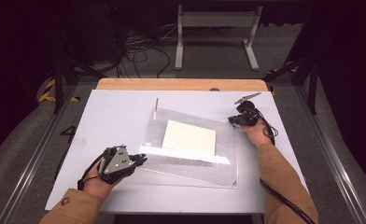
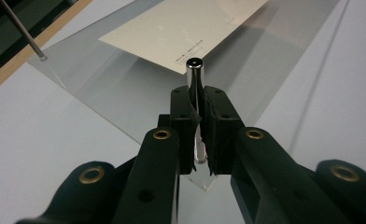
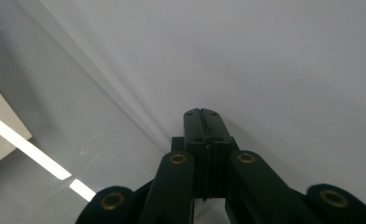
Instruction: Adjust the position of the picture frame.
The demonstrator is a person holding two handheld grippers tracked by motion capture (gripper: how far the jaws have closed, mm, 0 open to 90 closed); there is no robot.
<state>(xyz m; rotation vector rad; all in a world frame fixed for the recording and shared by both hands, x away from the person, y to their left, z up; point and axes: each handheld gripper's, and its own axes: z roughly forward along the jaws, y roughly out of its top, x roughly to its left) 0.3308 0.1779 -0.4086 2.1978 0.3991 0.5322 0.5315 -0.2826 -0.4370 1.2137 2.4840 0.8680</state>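
Note:
A clear acrylic sheet (image 1: 190, 165) lies on the white table (image 1: 106, 116) with a cream paper (image 1: 189, 137) under it. My left gripper (image 1: 141, 160) is at the sheet's near left corner. In the left gripper view it (image 2: 201, 93) is shut on an upright shiny metal pin (image 2: 193, 70) that stands at the corner of the sheet (image 2: 125, 88). A thin rod (image 1: 156, 105) rises from the far left corner. My right gripper (image 1: 232, 121) sits at the far right corner, jaws pressed together (image 3: 203, 114) with nothing seen between them, beside the sheet (image 3: 55, 116).
A small fastener (image 1: 234, 182) marks the sheet's near right corner. A bright white strip (image 1: 186, 154) runs across the sheet below the paper. The table's wooden back edge (image 1: 181, 84) faces a floor with cables (image 1: 139, 51) and a white frame (image 1: 216, 28).

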